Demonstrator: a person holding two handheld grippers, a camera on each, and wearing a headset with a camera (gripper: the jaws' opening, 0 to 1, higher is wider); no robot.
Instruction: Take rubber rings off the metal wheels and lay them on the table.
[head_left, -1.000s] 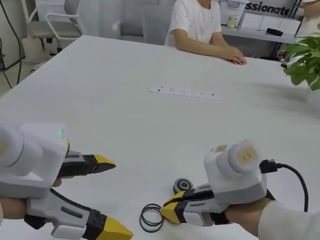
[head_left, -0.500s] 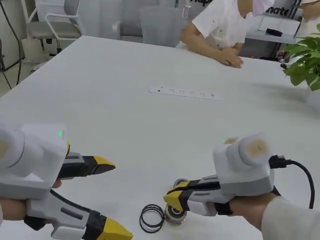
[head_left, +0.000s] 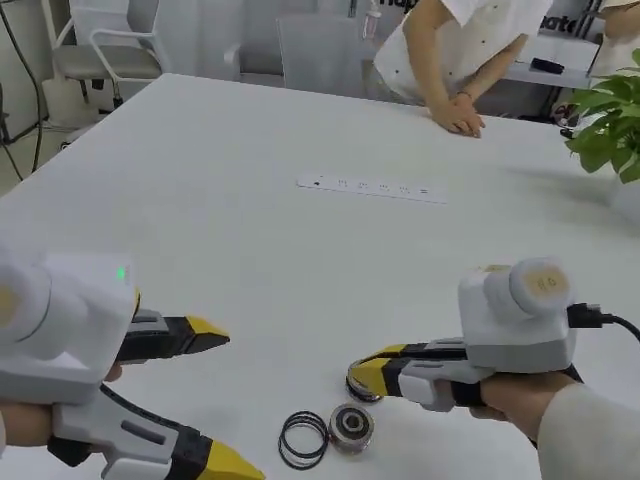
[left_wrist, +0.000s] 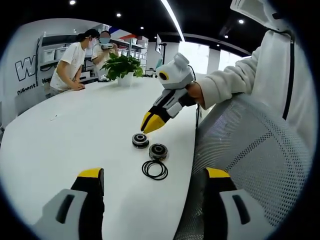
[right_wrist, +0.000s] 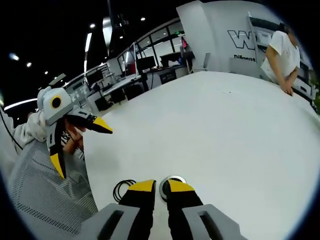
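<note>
Head view: my right claw (head_left: 366, 378), jaws pinched nearly together and empty, has left 1 wheel (head_left: 351, 424) on the table beside the loose rubber rings (head_left: 303, 437) and moved to the 2nd wheel (head_left: 353, 390).

Left gripper view: my left claw (left_wrist: 155, 175) gapes wide, holding nothing.

Right gripper view: the 2nd wheel sits just past my tips, so its ring is probably next.

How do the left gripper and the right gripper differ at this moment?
The left gripper has its fingers wide apart; the right gripper has its fingers almost together. The right gripper's tips are close to a metal wheel; the left gripper is farther from it. Both have yellow fingertips and hold nothing.
</note>
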